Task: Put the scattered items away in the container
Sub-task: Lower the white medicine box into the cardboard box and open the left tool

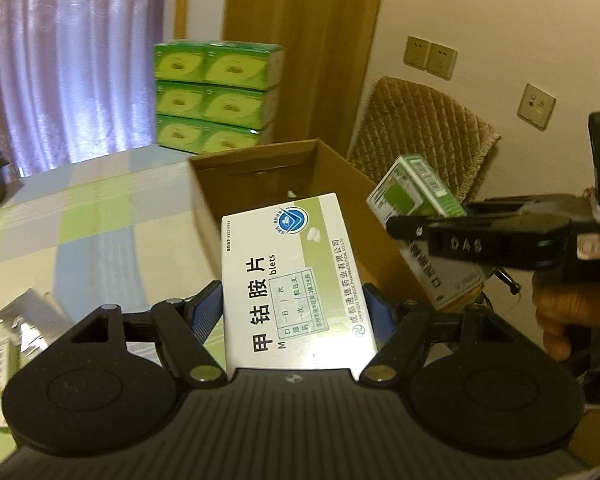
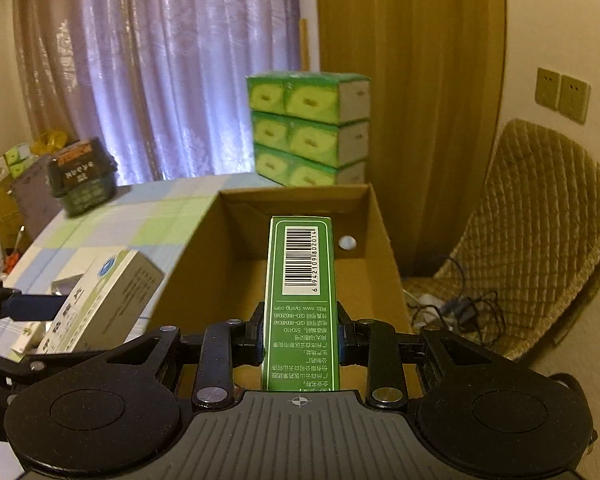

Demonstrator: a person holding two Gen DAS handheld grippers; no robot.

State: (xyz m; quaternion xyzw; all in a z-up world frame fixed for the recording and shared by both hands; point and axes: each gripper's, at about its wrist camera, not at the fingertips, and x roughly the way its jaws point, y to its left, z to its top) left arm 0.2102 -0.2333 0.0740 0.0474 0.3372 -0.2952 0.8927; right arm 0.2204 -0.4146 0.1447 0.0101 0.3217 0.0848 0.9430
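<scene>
Left tool point(image 1: 294, 312) clenched on the white medicine box point(image 1: 292, 276), held above the counter point(image 1: 100, 216) just short of the cardboard box point(image 2: 384, 240). Right tool point(image 2: 300, 336) clamped on the green box point(image 2: 300, 264), already over the opening. Best to lower before releasing, clear of the walls, one at a time.

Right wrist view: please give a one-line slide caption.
Right claw holds green box over open cardboard box.
</scene>
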